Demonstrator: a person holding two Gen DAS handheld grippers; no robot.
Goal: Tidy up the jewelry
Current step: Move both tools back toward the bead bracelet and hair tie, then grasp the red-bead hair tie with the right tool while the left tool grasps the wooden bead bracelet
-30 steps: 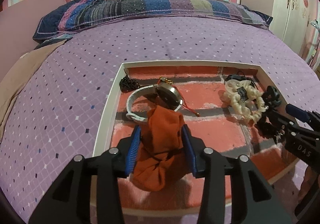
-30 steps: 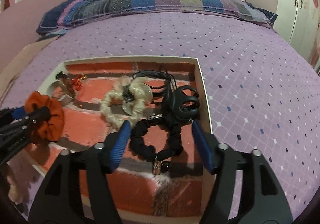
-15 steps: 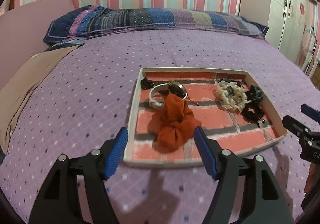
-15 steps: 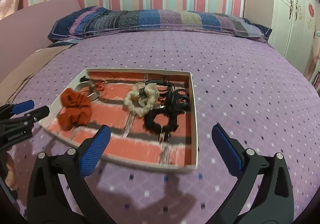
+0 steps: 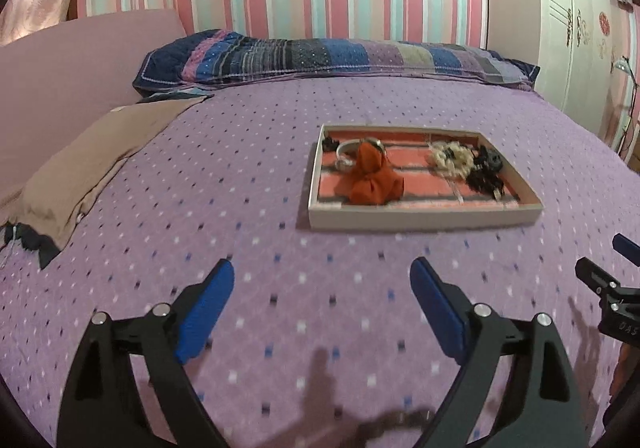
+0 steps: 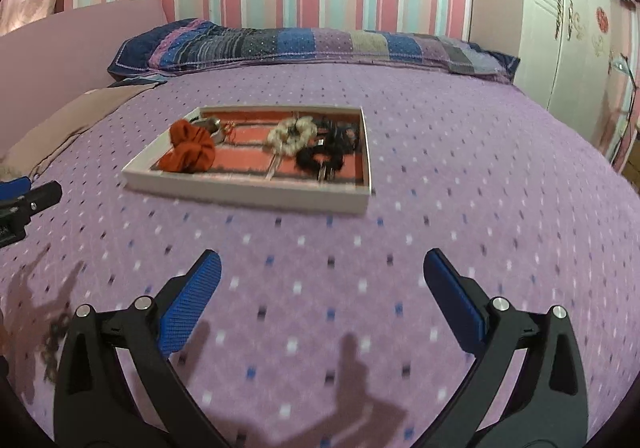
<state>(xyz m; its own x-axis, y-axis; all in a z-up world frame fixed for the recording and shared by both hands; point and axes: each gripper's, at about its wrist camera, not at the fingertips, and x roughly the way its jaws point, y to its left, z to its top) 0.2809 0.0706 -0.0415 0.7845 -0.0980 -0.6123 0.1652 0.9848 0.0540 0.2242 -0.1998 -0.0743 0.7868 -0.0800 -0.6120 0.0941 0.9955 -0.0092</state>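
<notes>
Purple dotted bedspread (image 5: 240, 176) carries the white-rimmed tray (image 5: 420, 218). Inside the tray: orange scrunchie (image 5: 370, 178) at its left end, overlapping a silver bangle (image 5: 343, 154); cream scrunchie (image 5: 450, 160) right of centre; black scrunchie (image 5: 486, 180) at its right end. Left gripper (image 5: 322, 304) and right gripper (image 6: 322, 292) hover short of the tray, jaws spread wide, holding nothing.
</notes>
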